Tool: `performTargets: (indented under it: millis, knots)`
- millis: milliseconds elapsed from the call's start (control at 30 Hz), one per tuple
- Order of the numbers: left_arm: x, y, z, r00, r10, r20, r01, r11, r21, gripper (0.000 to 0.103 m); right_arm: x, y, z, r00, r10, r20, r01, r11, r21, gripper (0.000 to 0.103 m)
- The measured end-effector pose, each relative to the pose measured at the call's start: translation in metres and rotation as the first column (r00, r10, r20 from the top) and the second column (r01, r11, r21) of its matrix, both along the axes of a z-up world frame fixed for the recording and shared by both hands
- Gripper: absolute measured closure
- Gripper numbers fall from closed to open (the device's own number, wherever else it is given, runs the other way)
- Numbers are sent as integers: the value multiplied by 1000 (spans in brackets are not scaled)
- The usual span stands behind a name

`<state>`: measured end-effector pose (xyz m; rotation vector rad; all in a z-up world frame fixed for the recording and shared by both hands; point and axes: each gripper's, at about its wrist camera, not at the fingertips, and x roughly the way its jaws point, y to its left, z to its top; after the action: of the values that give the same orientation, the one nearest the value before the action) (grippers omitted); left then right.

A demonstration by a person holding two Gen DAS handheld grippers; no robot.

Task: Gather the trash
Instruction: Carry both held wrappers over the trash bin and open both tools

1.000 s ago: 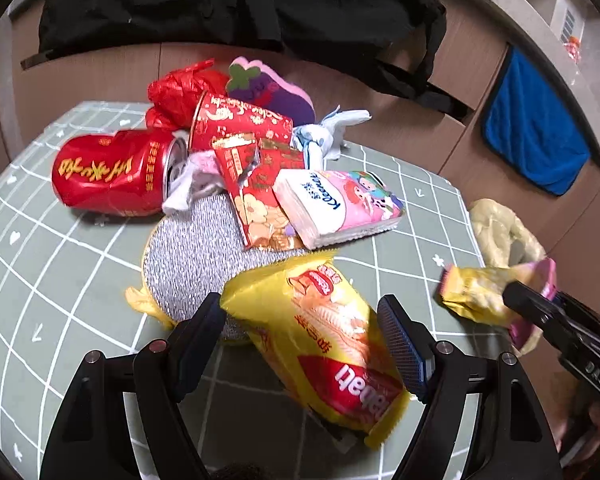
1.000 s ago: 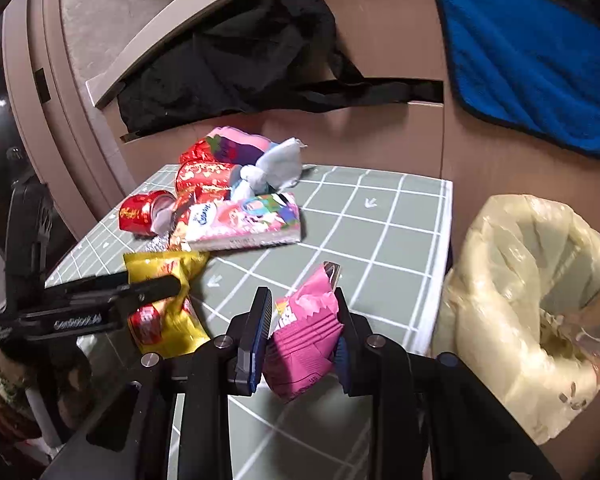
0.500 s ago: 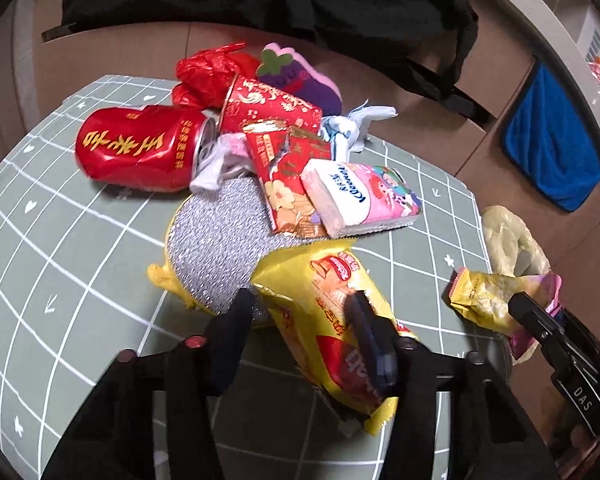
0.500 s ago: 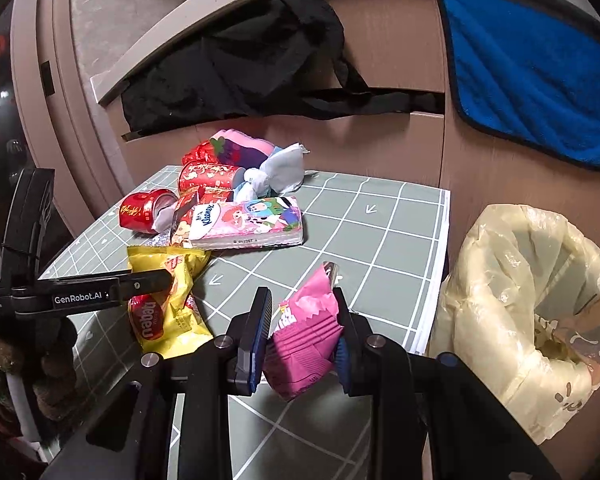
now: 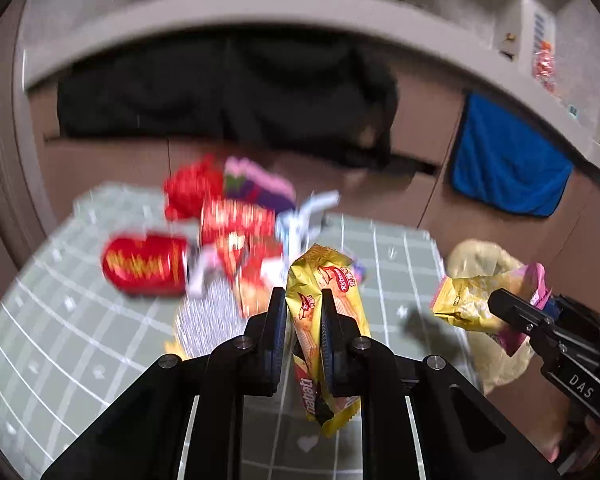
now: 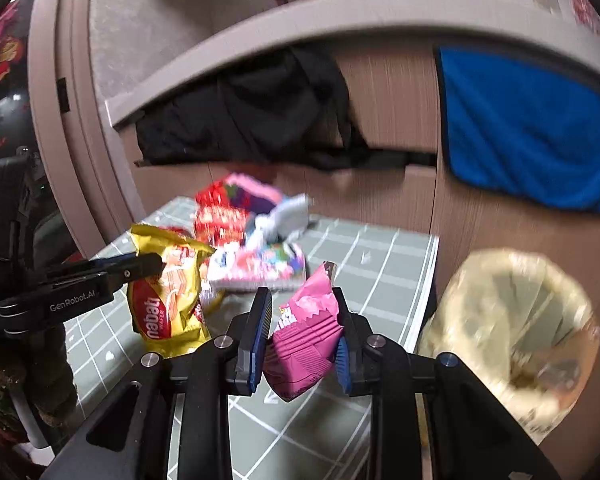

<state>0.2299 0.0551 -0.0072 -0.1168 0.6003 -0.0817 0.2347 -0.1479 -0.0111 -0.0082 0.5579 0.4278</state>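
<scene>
Wafer pack, yellow "nabati" [image 5: 327,320], was clamped between the left gripper [image 5: 303,322] pads and hung clear of the green grid mat [image 5: 60,344], its top sticking out past the fingertips and its bottom drooping below them. Right gripper [image 6: 302,318] was closed on a pink snack wrapper [image 6: 306,332], crumpled, w/ its torn end poking up past the pads. Just right of that tool sat the bin w/ yellowish liner [image 6: 512,332], mouth open, off the mat edge. Ahead of both tools, blurred, lay the rest of the trash pile: red drink can [image 5: 144,264] on its side, red packets [image 5: 236,220], tissue pack [image 6: 260,266], purple-pink sponge [image 5: 256,184], crumpled white paper [image 5: 304,216]. Beyond the pile, black garment [image 5: 228,96] and blue towel [image 6: 532,128] hung on the cabinet front.
</scene>
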Motion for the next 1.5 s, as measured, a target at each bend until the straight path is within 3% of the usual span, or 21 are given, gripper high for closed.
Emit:
performTargets:
  millis: [200,467,833,1000,1367,1467,1500]
  knots:
    - [-3,-25,46,991,-31,133,25,999,47,87,2,-24,49,994,-26,105,24,1000,20,77]
    - [13,-78,83,980,-118,159,106,991,83,87,4,-94,99,969,-155,191,155,988,12,77]
    - [49,-187,118,931,-315,183,310,949,55,87,-2,-187,120,930,-317,184,321,947,10,77]
    - [68,-221,106,909,-386,156,386,922,33,87,1,-210,106,921,-358,153,361,933,11,77]
    - [106,-252,47,899,-438,5,438,899,1,86,42,-225,53,929,-369,20,369,929,24,77]
    - [119,-249,34,878,-478,-34,476,878,-52,83,52,-227,43,929,-371,8,370,928,36,73]
    - [125,-248,30,872,-487,-53,483,873,-72,79,55,-227,40,927,-374,2,374,927,35,67]
